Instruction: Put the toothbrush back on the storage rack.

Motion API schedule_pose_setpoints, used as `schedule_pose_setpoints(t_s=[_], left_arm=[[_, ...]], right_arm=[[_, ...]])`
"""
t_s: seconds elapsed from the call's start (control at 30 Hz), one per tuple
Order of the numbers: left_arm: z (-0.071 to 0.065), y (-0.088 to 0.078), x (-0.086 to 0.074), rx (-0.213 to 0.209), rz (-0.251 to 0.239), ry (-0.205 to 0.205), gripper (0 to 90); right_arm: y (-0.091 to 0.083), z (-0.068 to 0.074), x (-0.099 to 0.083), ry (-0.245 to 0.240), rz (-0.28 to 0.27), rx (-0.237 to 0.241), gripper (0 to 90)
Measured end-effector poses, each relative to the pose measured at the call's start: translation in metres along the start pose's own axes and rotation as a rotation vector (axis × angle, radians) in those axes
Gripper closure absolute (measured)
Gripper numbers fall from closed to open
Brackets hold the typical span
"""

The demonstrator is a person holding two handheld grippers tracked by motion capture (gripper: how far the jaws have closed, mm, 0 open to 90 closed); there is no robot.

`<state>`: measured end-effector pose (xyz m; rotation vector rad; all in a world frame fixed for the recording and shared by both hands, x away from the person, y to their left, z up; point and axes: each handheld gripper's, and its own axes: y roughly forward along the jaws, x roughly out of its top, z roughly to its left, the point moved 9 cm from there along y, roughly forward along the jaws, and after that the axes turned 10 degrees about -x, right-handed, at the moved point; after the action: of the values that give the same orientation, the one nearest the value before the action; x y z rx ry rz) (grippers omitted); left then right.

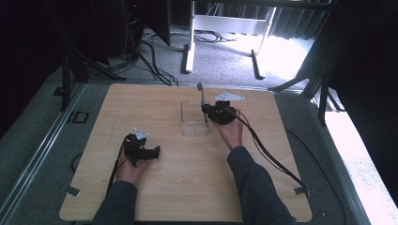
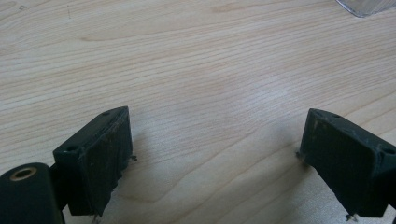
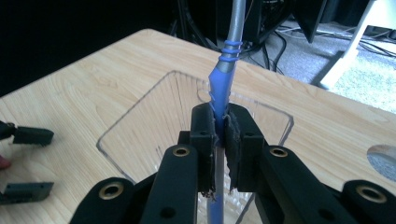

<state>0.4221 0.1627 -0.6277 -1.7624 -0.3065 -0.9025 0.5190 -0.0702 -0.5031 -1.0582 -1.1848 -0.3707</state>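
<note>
My right gripper (image 3: 221,135) is shut on a pen-like tool (image 3: 223,79) with a blue ribbed grip and a grey shaft. It holds the tool nearly upright over a clear plastic box (image 3: 140,126). In the high view the tool (image 1: 202,99) sticks up from the right gripper (image 1: 208,114) at the right edge of the clear box (image 1: 193,124), past the table's middle. My left gripper (image 1: 155,152) rests on the wooden table (image 1: 178,187) at the near left. It is open, and nothing lies between its fingers in the left gripper view (image 2: 212,154). The right gripper view shows the left gripper (image 3: 25,163) farther off.
A corner of the clear box (image 2: 364,5) shows at the top right of the left gripper view. A round hole (image 3: 384,161) sits in the tabletop to the right of the box. Cables (image 1: 155,65) and a white desk frame (image 1: 225,28) stand on the floor behind the table.
</note>
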Motion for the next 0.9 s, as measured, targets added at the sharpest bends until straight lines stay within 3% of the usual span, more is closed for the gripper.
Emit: schedule_pose_setpoints(t_s=[0.17, 0.33, 0.67, 0.9], left_arm=[[0.000, 0.000, 0.000, -0.001, 0.000, 0.000, 9.6], [0.000, 0.000, 0.000, -0.001, -0.001, -0.001, 9.6], [-0.001, 0.000, 0.000, -0.001, -0.002, 0.000, 9.6], [-0.001, 0.000, 0.000, -0.001, -0.002, 0.001, 9.6]], right_arm=[[0.001, 0.003, -0.007, -0.038, 0.030, -0.017, 75.1], [-0.004, 0.006, -0.006, -0.069, 0.022, -0.025, 67.5], [-0.029, 0.004, 0.001, -0.118, 0.015, -0.072, 55.3], [-0.045, 0.006, -0.003, -0.151, 0.074, -0.074, 47.1]])
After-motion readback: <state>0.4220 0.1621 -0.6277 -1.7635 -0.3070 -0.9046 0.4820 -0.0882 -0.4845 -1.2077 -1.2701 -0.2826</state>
